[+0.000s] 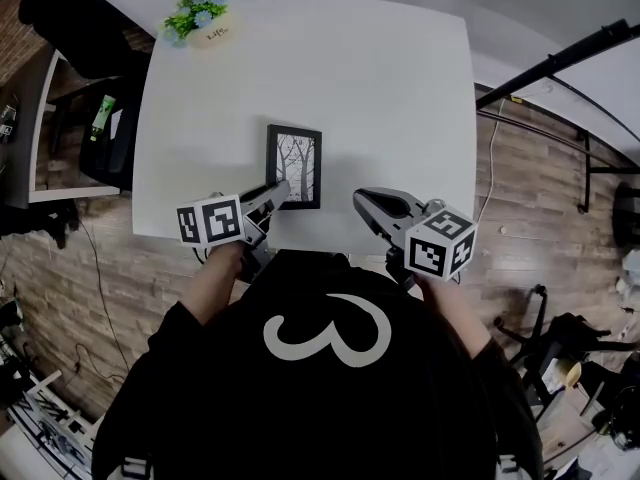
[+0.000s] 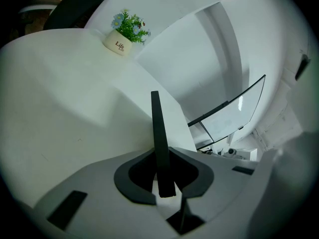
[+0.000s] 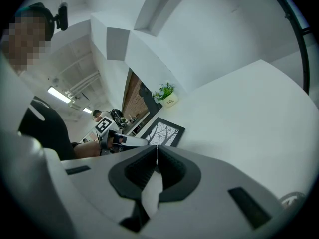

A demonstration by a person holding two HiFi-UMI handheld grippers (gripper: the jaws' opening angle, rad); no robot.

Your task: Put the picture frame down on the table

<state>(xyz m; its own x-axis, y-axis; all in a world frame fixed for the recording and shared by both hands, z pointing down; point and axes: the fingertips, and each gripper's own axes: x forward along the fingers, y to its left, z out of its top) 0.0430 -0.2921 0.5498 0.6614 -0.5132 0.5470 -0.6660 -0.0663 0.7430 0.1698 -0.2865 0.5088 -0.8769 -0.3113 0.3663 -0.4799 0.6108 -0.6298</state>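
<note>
Jaws on the left gripper [image 2: 164, 180] are pinching the frame [image 2: 158, 133] by its thin black edge. That strip is running straight up between the pads, so the grip is sitting on the rim and not on the glass. From overhead, the hold is falling at the frame's near left corner. The rest of it is stretching away ahead of the jaws, picture side up, lying flat or very nearly flat on the table [image 1: 380, 98] close to the near edge. Whether the far side is fully resting, I am not making out.

Right gripper [image 3: 157, 156] is hanging off to the side, jaws pressed together on nothing. The frame is ahead and to its left, well clear, likely so it is not crowding the set-down.

Pot [image 1: 203, 13] of flowers is sitting far beyond both grippers.

Judging: set-down is looking almost done, with only the letting go to come.
</note>
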